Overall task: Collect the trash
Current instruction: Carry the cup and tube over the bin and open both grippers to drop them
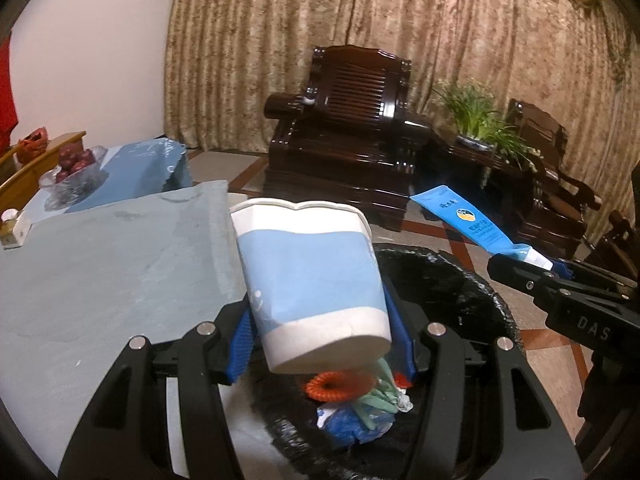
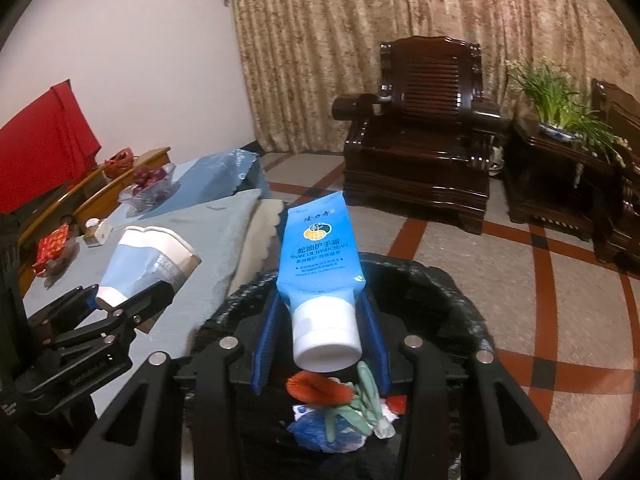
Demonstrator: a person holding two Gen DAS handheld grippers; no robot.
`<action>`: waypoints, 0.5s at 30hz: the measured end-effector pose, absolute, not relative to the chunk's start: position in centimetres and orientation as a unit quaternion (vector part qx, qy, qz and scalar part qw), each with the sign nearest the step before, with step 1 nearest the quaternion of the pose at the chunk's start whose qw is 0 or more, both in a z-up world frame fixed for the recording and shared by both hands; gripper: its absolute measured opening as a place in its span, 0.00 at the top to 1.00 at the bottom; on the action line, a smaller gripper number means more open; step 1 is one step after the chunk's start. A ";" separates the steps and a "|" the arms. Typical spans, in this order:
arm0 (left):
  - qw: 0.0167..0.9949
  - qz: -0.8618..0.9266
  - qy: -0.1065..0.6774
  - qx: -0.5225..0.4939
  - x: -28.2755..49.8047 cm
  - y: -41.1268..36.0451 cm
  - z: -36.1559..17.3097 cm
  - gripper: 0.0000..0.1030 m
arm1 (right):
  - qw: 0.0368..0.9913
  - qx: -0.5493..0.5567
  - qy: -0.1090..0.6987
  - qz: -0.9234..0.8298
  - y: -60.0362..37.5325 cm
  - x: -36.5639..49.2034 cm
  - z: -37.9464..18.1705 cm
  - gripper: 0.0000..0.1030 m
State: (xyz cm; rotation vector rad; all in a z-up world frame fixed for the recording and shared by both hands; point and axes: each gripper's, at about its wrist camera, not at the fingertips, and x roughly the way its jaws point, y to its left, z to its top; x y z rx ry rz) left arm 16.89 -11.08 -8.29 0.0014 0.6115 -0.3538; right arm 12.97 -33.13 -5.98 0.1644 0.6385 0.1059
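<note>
My left gripper (image 1: 320, 344) is shut on a blue-and-white paper cup (image 1: 308, 276), held rim-forward over a black-lined trash bin (image 1: 460, 292). My right gripper (image 2: 322, 340) is shut on a blue hand cream tube (image 2: 320, 256), white cap toward the camera, above the same trash bin (image 2: 440, 292). Inside the bin lie an orange mesh piece (image 2: 316, 390), green strips (image 2: 366, 396) and a crumpled blue bag (image 2: 324, 432). In the left wrist view the right gripper (image 1: 536, 268) with the tube (image 1: 464, 220) shows at the right. The right wrist view has the left gripper (image 2: 128, 300) and cup (image 2: 140, 260) at its left.
A table with a grey-blue cloth (image 1: 100, 248) stands left of the bin, bearing a glass bowl of red fruit (image 1: 74, 172) and a small box (image 1: 14, 228). Dark wooden armchairs (image 1: 348, 136) and a potted plant (image 1: 476, 120) stand across a tiled floor (image 2: 520, 260) before curtains.
</note>
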 end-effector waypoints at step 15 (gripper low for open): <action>0.925 -0.202 0.320 0.017 18.2 -14.3 -10.5 0.45 | 0.938 0.090 0.336 0.022 -35.7 13.4 -8.5 0.61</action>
